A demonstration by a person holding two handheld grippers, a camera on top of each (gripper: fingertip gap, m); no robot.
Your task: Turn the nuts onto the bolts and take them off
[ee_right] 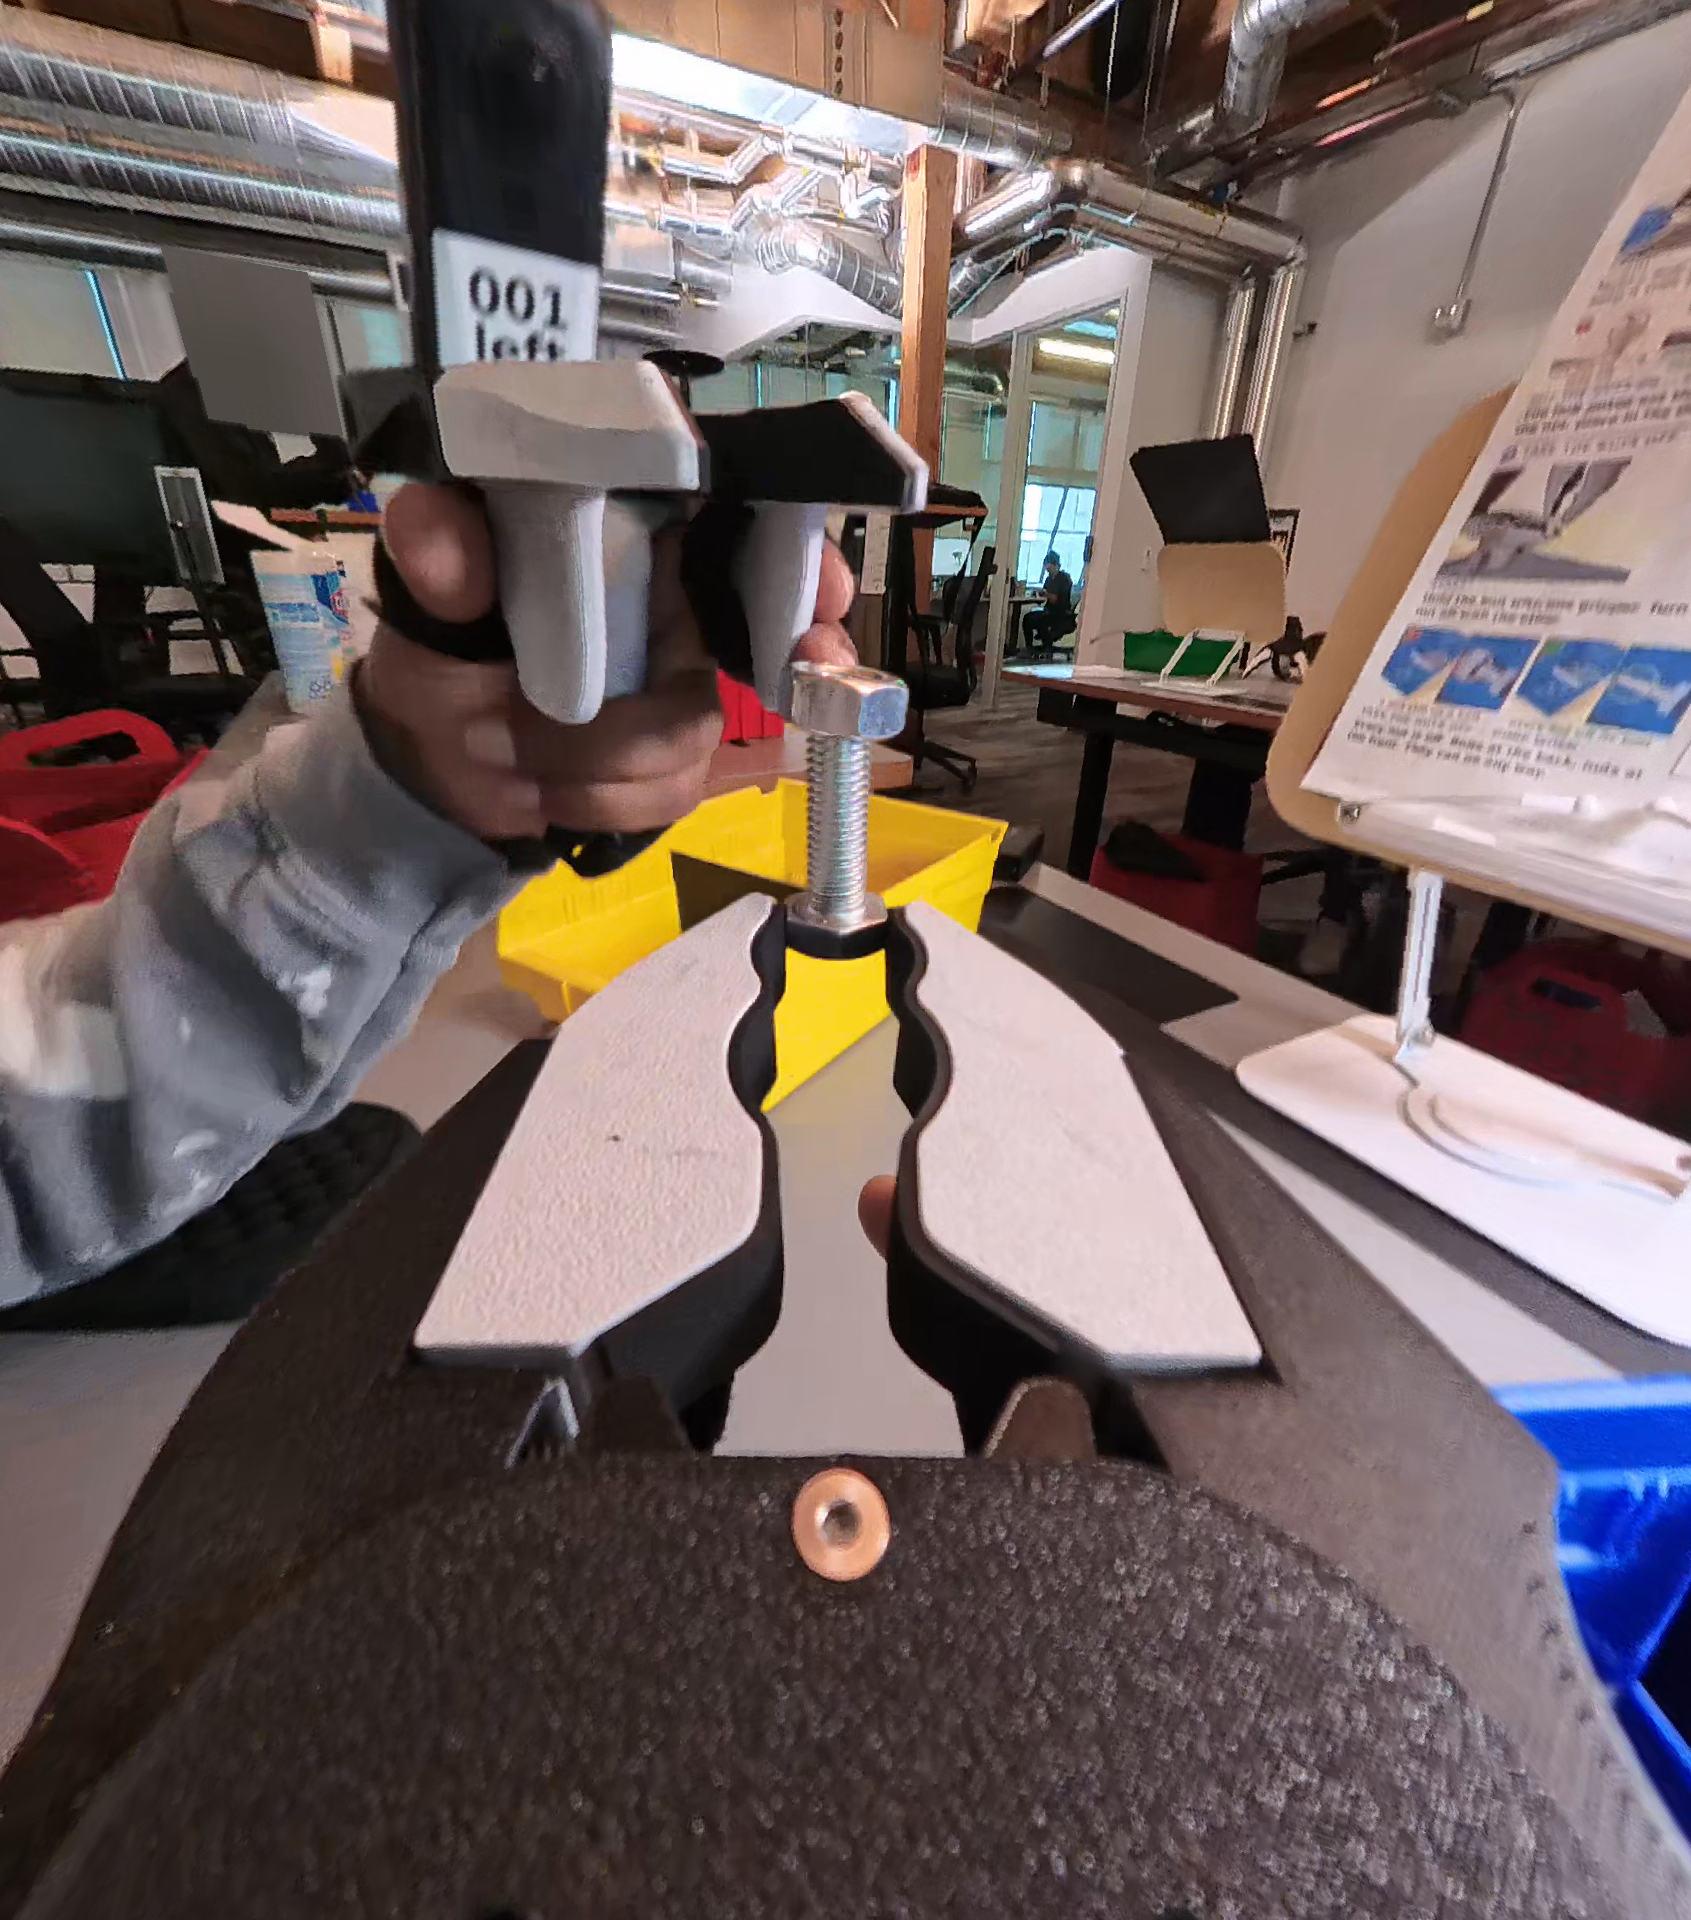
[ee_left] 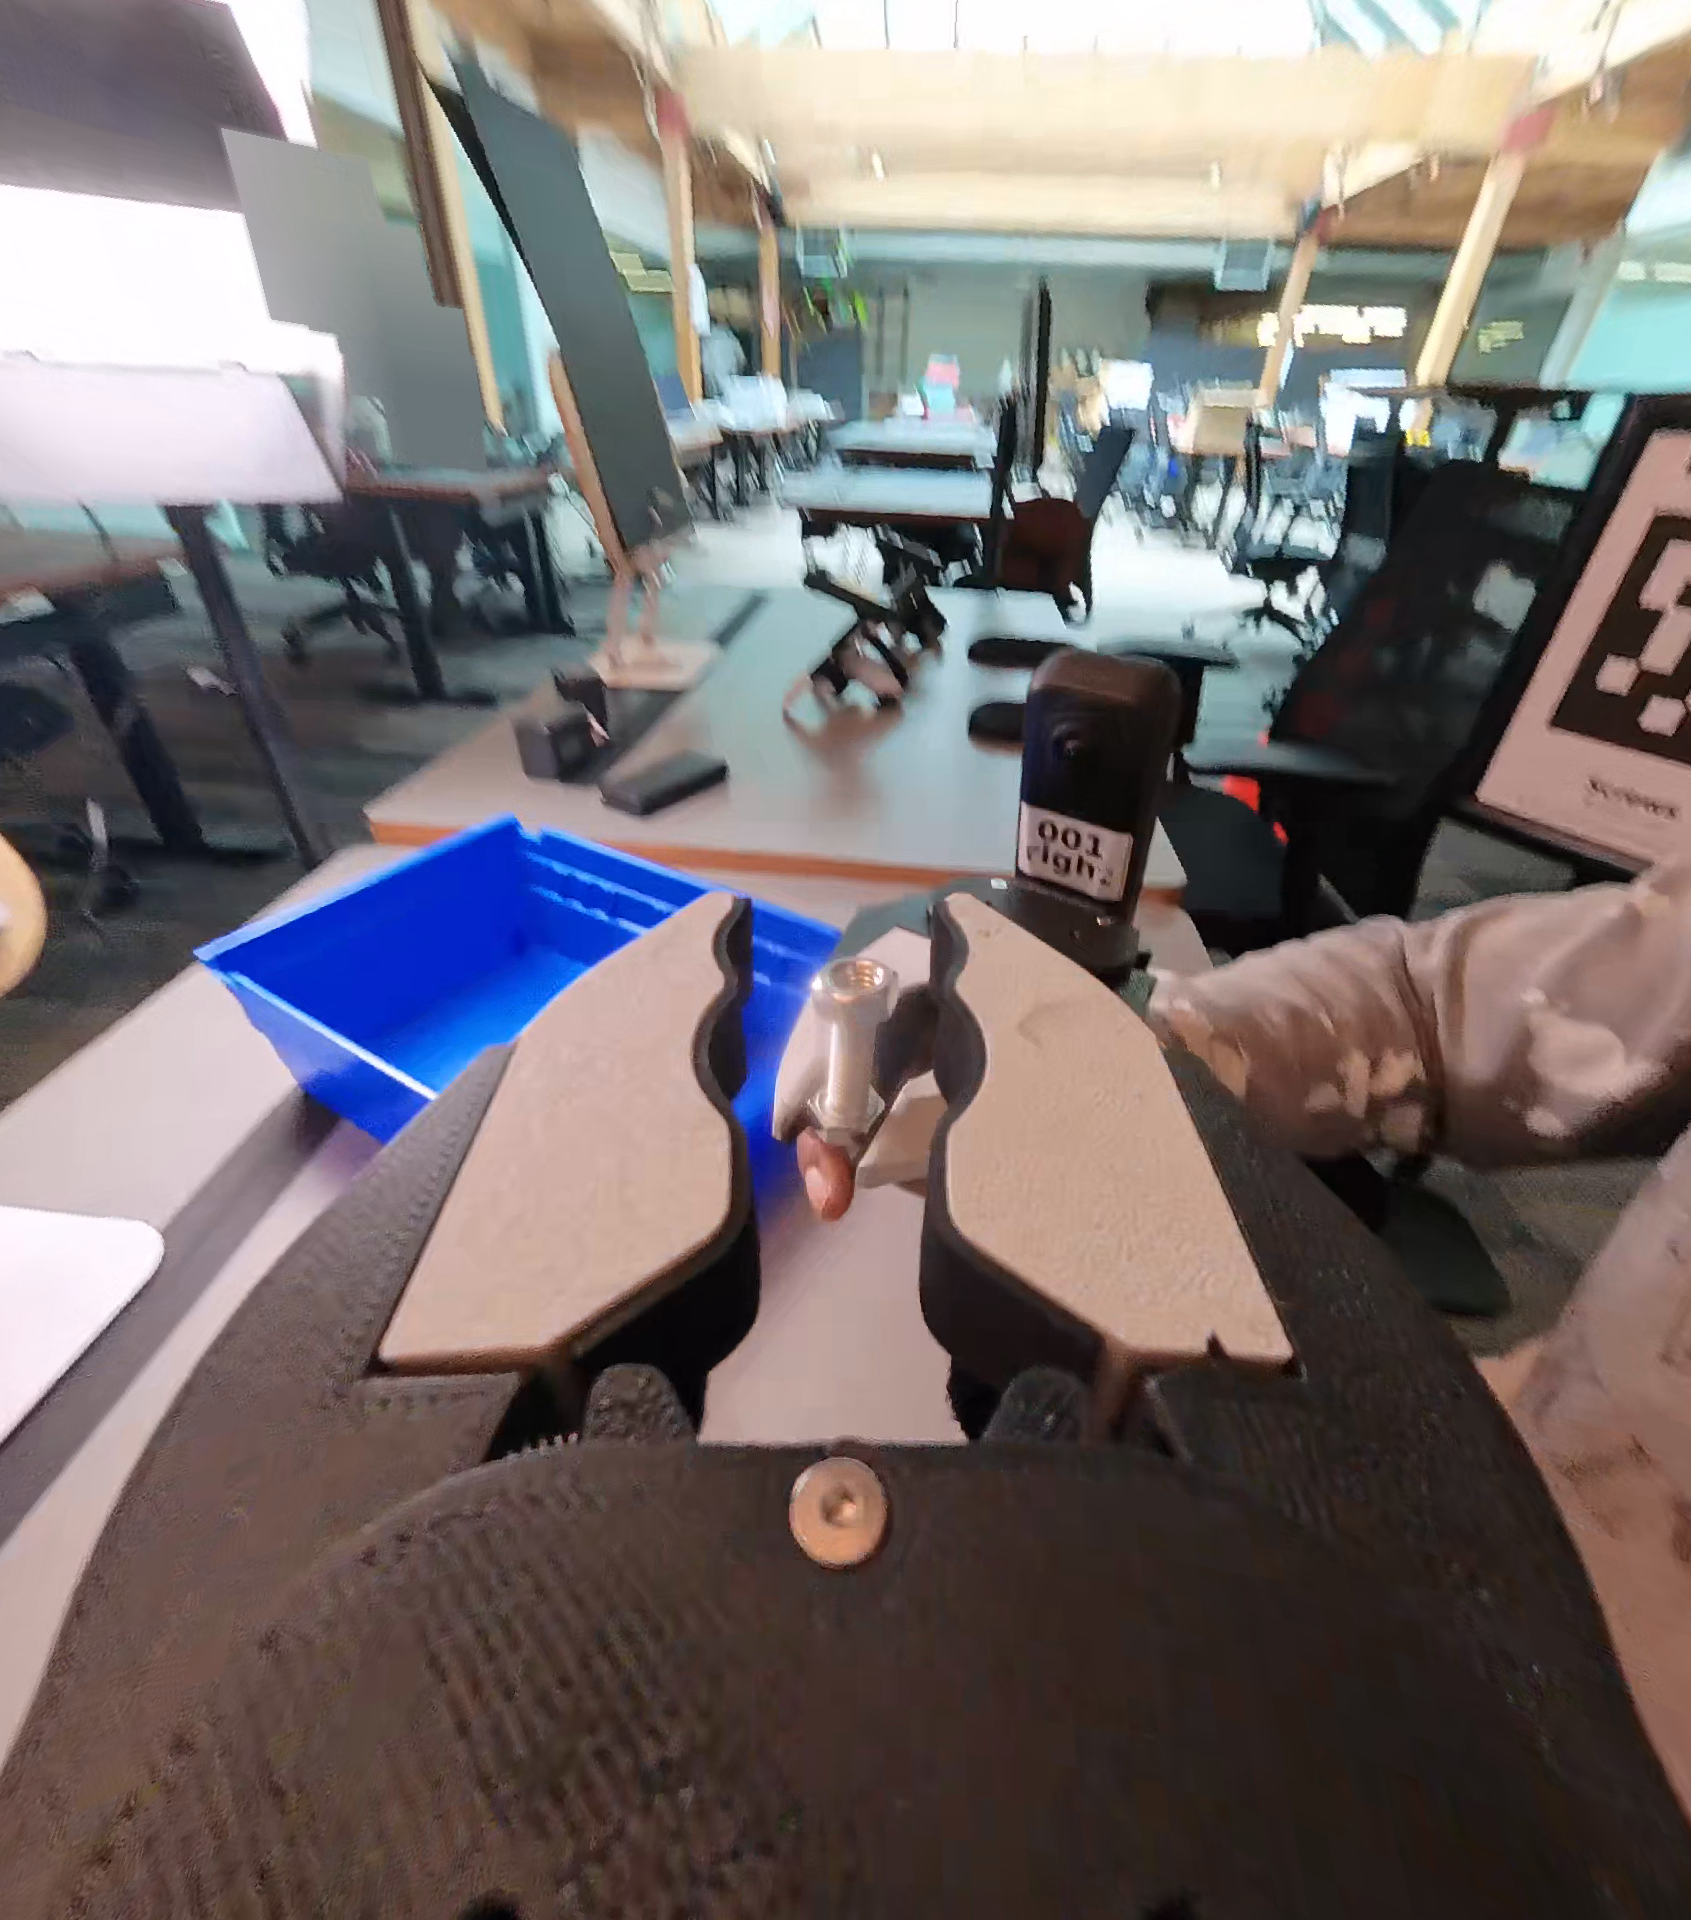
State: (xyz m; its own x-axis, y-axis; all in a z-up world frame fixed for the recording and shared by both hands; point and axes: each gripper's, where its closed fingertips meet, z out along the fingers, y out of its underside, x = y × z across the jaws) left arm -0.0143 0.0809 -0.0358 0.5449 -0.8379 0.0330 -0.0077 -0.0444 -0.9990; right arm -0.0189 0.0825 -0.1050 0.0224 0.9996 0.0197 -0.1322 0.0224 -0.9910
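Left wrist view, left to right: a blue bin (ee_left: 467, 997) stands on the grey tabletop (ee_left: 124, 1101). The left gripper (ee_left: 839, 935) has its pale grey fingers (ee_left: 602, 1122) spread apart, closed on nothing. Between and beyond them stands a bright zinc-plated bolt (ee_left: 846, 1049). Its end with a hollow centre points up and a hex part sits at the bottom, pinched by the far tips of the right gripper (ee_left: 836, 1127), which enters from the right under a black camera (ee_left: 1090, 769). A pale patterned sleeve (ee_left: 1464, 1029) fills the right edge.

Right wrist view, left to right: the same sleeved arm leads to a hand (ee_right: 550, 717) that holds the left gripper (ee_right: 675, 665) from above. Its fingers hang downward, parted, and the right-hand one lies just beside a hex nut (ee_right: 849, 701) at the top of the bolt (ee_right: 839, 831). Whether it touches the nut cannot be told. The shank is fully threaded and upright. Its lower end is clamped between the narrowly set tips of the right gripper (ee_right: 836, 940). A yellow bin (ee_right: 612, 914) lies behind the bolt. An instruction sheet on a white stand (ee_right: 1547, 1122) occupies the right, and a blue bin (ee_right: 1672, 1558) the lower right corner.
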